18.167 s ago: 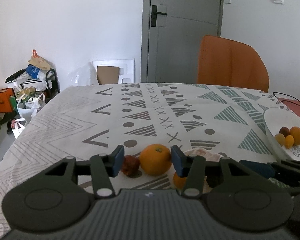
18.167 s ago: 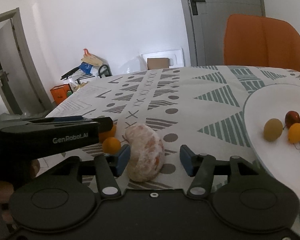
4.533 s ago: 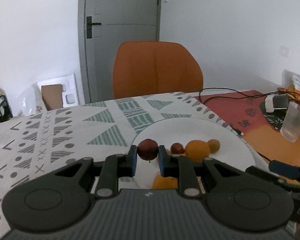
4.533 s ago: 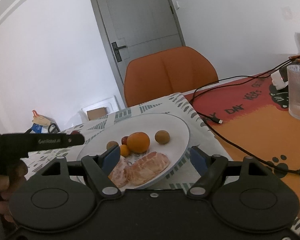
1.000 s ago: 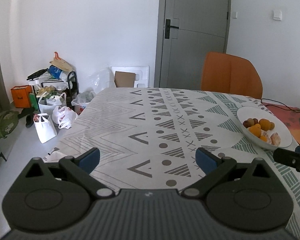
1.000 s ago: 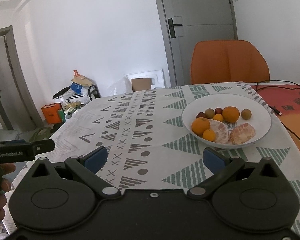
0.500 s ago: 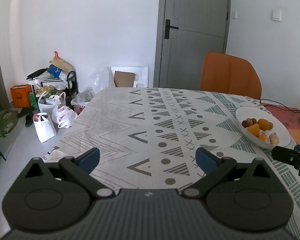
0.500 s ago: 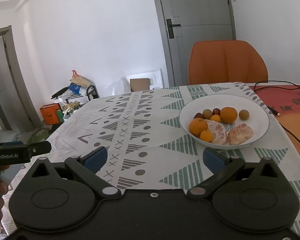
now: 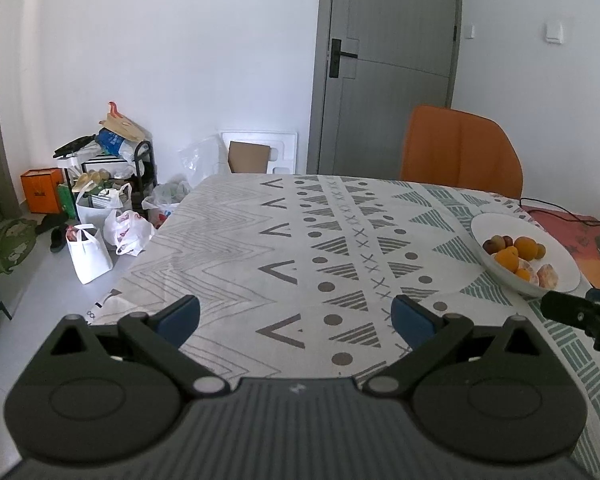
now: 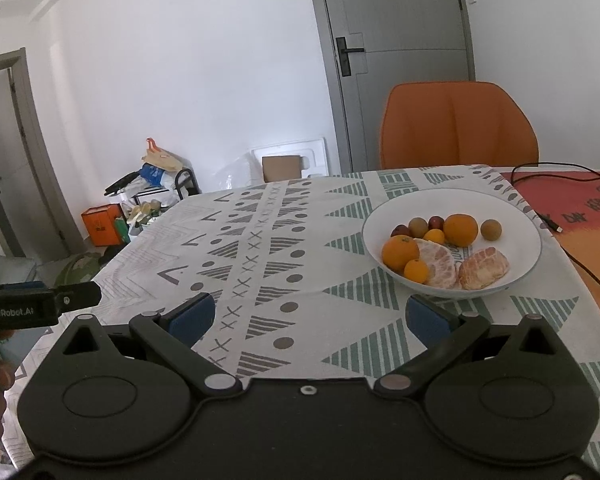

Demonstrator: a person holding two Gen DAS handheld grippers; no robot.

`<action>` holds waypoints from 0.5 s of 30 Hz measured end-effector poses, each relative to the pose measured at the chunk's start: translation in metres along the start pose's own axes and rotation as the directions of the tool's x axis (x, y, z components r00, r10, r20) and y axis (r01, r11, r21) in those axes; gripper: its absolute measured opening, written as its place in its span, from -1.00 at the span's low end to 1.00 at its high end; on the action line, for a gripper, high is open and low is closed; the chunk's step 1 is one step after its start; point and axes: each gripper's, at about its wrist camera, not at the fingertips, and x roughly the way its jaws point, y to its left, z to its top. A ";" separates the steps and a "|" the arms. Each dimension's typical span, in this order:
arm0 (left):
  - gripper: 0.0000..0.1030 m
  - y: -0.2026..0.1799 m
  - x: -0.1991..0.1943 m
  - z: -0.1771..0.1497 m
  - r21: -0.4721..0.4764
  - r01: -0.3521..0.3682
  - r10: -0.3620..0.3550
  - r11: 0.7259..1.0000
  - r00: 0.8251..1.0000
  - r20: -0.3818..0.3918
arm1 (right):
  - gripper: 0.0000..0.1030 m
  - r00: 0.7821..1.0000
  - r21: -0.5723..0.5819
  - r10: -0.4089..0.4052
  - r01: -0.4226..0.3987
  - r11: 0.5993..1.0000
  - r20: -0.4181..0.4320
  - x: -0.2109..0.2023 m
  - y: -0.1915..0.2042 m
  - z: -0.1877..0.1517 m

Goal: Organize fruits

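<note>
Both wrist views low over table (image 9: 236, 248), facing door (bowl (image 10: 530, 258) shared)

White walls, grey door (image 9: 388, 68), orange chair (image 9: 460, 152).

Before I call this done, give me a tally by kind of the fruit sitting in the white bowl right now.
All in the white bowl, per the right wrist view:
Oranges: 2
Small orange citrus: 2
Peeled citrus pieces: 2
Small dark red fruits: 2
Small brownish round fruits: 2
Total: 10
</note>
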 end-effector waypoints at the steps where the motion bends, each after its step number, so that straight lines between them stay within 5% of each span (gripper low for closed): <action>1: 0.96 0.000 0.000 0.000 0.000 0.001 -0.001 1.000 1.000 0.000 | 1.00 1.000 0.000 0.000 0.000 1.000 -0.001 0.000 0.000 0.000; 15: 0.96 0.000 -0.001 -0.002 -0.002 0.000 0.000 1.000 1.000 -0.002 | 1.00 1.000 -0.004 0.000 0.000 1.000 -0.001 0.000 0.001 0.000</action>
